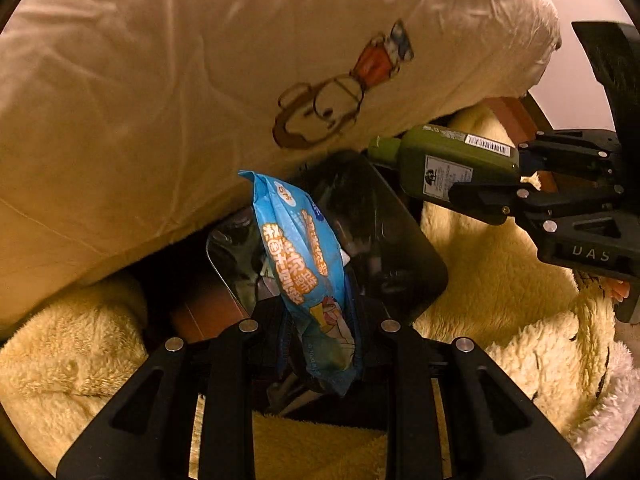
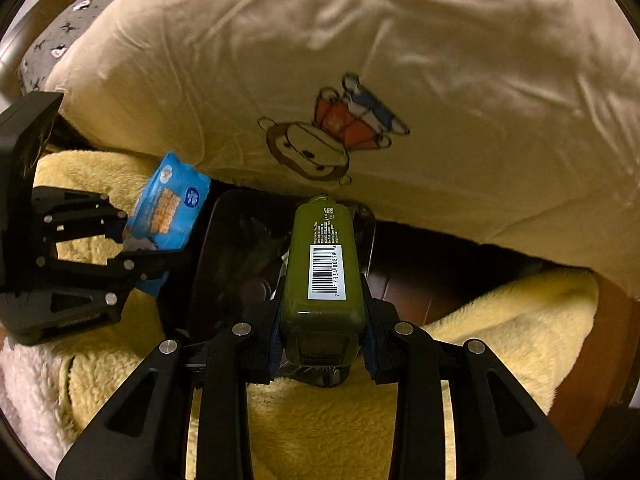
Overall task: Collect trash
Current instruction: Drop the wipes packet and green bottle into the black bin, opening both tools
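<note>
My left gripper (image 1: 320, 344) is shut on a blue wet-wipes packet (image 1: 304, 264), held upright over a dark trash bin lined with a black bag (image 1: 400, 240). My right gripper (image 2: 322, 344) is shut on a green bottle (image 2: 324, 264) with a white barcode label, pointing out over the same bin (image 2: 232, 248). In the left wrist view the bottle (image 1: 448, 160) and right gripper (image 1: 508, 184) come in from the right. In the right wrist view the packet (image 2: 172, 208) and left gripper (image 2: 132, 236) are at the left.
A large cream pillow with a cartoon monkey print (image 1: 200, 80) overhangs the bin from behind. A fluffy yellow blanket (image 1: 500, 280) lies around and below the bin (image 2: 320, 420). Brown wooden floor (image 2: 424, 284) shows to the right of the bin.
</note>
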The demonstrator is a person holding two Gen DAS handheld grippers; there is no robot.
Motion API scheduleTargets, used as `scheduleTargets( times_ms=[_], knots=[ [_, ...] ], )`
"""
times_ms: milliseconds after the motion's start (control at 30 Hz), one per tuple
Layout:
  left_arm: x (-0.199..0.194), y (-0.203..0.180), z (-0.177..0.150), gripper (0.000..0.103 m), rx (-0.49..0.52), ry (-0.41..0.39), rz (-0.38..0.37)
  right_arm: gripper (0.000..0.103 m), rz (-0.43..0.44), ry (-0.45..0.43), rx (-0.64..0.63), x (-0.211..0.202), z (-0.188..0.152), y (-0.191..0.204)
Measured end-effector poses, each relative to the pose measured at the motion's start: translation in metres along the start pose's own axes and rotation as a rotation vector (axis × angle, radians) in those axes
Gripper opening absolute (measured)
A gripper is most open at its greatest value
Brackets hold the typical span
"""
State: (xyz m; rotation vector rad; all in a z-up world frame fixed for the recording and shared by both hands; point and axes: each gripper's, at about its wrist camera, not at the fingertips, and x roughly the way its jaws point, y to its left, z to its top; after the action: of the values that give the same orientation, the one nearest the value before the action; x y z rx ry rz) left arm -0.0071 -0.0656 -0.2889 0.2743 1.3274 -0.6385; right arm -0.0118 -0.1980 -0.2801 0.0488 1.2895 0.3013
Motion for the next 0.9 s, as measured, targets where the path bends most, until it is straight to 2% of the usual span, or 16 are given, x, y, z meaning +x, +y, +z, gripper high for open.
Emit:
scheduleTargets(
  times_ms=[133, 200, 267, 333, 433, 467, 600, 667, 767, 900],
  knots=[
    [0.005, -0.003, -0.001, 0.028, -0.007, 0.023, 0.008, 0.035, 0.013, -0.023, 0.03, -0.001, 0.004, -0.002],
    [0.005, 0.0, -0.002, 0.032, -0.014, 0.028, 0.029, 0.043, 0.021, -0.049, 0.048, -0.005, 0.006, -0.005],
    [-0.001, 0.005, -0.003, 0.048, -0.026, 0.016, 0.047, 0.052, 0.015, -0.084, 0.058, -0.014, 0.009, -0.006],
    [-0.008, 0.007, -0.003, 0.057, -0.029, -0.001, 0.074, 0.058, -0.001, -0.128, 0.074, -0.025, 0.012, -0.008],
    [-0.026, 0.012, -0.002, 0.068, -0.042, -0.046, 0.108, 0.065, 0.006, -0.217, 0.125, -0.046, 0.022, -0.013],
    [-0.031, 0.011, -0.001, 0.071, -0.046, -0.058, 0.114, 0.07, 0.004, -0.25, 0.137, -0.053, 0.025, -0.011],
    [-0.067, 0.018, 0.008, 0.08, -0.054, -0.138, 0.142, 0.085, -0.044, -0.432, 0.177, -0.099, 0.032, -0.009],
    [-0.087, 0.017, 0.014, 0.083, -0.054, -0.185, 0.159, 0.09, -0.06, -0.484, 0.176, -0.113, 0.034, -0.01],
    [-0.122, 0.017, 0.026, 0.087, -0.065, -0.275, 0.193, 0.093, -0.113, -0.554, 0.15, -0.138, 0.031, -0.006],
    [-0.152, 0.018, 0.038, 0.088, -0.092, -0.359, 0.214, 0.093, -0.14, -0.619, 0.137, -0.164, 0.03, -0.015]
  ],
)
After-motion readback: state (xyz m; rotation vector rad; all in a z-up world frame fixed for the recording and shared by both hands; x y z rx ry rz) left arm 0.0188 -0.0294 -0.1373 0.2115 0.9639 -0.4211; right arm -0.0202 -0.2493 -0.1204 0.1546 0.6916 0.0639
